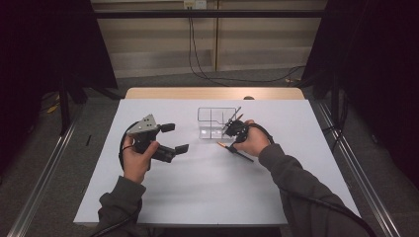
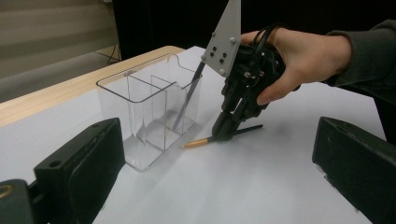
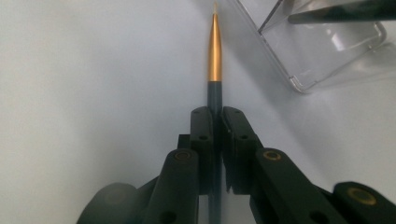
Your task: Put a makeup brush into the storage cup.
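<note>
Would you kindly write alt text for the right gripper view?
The right hand-held gripper, its black jaws shut on a dark pen with a gold tapered tip, points it forward over a white table. A clear plastic organiser stands at upper right.

My right gripper (image 3: 214, 140) covers the pen's (image 3: 215, 56) dark shaft at the frame's lower middle, and its fine tip blurs out at the top edge. The clear box (image 3: 322, 51) is cut off at upper right.
</note>
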Tool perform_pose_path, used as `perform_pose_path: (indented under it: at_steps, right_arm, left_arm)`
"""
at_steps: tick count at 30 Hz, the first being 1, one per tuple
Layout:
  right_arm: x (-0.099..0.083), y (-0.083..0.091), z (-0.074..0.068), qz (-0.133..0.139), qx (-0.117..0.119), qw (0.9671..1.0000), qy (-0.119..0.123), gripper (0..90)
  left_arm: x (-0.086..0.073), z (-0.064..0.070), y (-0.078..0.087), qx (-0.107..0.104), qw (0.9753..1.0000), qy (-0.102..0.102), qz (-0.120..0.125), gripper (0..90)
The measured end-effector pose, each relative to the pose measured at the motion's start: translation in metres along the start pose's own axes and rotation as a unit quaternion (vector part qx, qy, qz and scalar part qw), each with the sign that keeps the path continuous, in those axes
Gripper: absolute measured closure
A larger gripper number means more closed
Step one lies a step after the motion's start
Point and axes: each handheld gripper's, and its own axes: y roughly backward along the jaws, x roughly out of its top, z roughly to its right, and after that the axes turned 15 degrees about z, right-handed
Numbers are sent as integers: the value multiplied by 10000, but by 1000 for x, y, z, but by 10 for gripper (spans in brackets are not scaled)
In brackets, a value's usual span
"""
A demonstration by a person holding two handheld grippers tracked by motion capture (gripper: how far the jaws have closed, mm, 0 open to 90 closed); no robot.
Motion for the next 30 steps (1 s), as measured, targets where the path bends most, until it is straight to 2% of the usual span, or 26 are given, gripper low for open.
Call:
perform_pose_path:
  at_steps: [2, 4, 10, 11, 15, 17, 20, 21, 27, 30]
  right_arm:
    - [0, 1, -1, -7, -8, 10000, -89, 837]
    - [-1, 0, 1, 71, 21, 10000, -47, 837]
    - [-4, 2, 3, 183, 35, 9997, -158, 837]
    - [-4, 2, 2, 146, 17, 9996, -231, 837]
    - [-6, 2, 2, 237, 13, 9996, -124, 838]
    - [-7, 3, 0, 255, -35, 9994, -233, 838]
    - [-7, 4, 1, 275, 8, 9994, -211, 838]
    - [-8, 5, 1, 297, 13, 9992, -272, 838]
    - [-11, 9, 4, 526, 53, 9981, -312, 838]
    - [-11, 13, 4, 743, 51, 9966, -341, 838]
  left_arm:
    - [0, 0, 0, -7, 10000, -4, -10, 20]
    - [0, 0, 0, -15, 10000, 20, -15, 20]
    - [0, 1, -1, -8, 10000, 33, -8, 20]
    - [0, 0, -1, -19, 10000, 16, -16, 20]
    - [0, 0, 0, -9, 10000, -16, -9, 20]
    - [1, 0, 0, 15, 10000, -2, -8, 20]
    - [1, 0, 1, 4, 10000, 4, 6, 20]
    - [1, 0, 1, 4, 10000, 3, 6, 20]
    - [0, -1, 1, 14, 10000, -1, -1, 20]
    - [1, -1, 1, 24, 10000, -11, -12, 20]
